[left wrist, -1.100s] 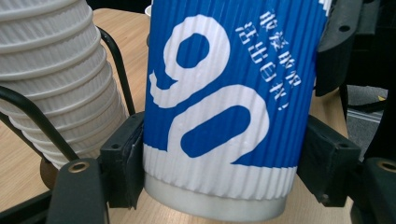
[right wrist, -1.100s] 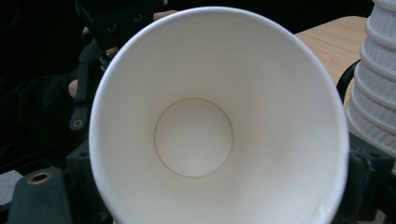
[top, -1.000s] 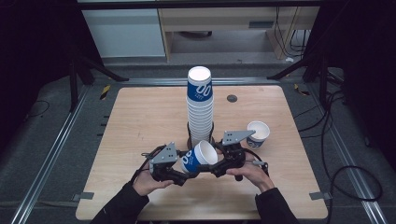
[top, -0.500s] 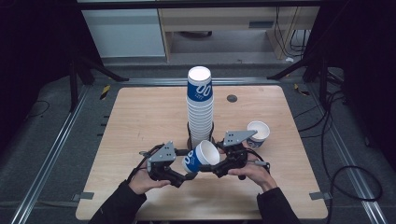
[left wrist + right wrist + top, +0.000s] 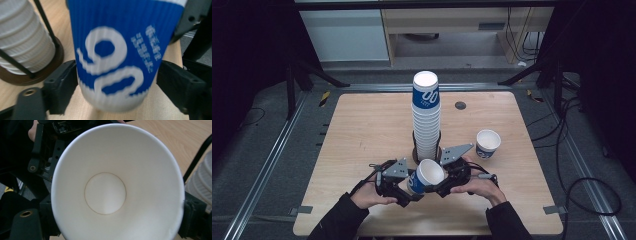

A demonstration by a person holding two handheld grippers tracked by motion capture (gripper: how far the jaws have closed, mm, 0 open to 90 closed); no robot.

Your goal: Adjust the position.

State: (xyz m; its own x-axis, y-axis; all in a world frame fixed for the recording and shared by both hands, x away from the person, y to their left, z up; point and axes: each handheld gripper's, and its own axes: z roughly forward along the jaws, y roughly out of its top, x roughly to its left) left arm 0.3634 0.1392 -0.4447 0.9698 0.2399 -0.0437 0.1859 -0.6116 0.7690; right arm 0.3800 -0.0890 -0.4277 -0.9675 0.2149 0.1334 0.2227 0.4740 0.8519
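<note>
From the high view, the paper cup (image 5: 424, 177) hangs in the air near the near edge of the table (image 5: 362, 130), about the middle of that edge. It is in front of the tall stack of cups (image 5: 426, 120), which stands in a wire holder (image 5: 416, 150). The cup is tipped on its side. Its long line runs along the near edge, with the bottom toward your left gripper (image 5: 408, 192) and the open mouth up and toward your right gripper (image 5: 443, 182). Both grippers are right at the cup, one at each end. Another cup (image 5: 487, 144) stands upright by itself nearer the right edge.

In the left gripper view, the blue cup (image 5: 120, 55) sits between the two black jaws of the left gripper (image 5: 117, 85), low on its body. The jaws have just been closing, and both look pressed on its sides, so this gripper holds the cup. The stack (image 5: 22, 42) is just off to the side.

In the right gripper view, you look straight into the white inside of the cup (image 5: 105, 192). Its mouth points at the right gripper (image 5: 117, 220), which is narrow and pinches the rim. The rim is bent a little at one jaw.

So the next move is along the cup's long line.
</note>
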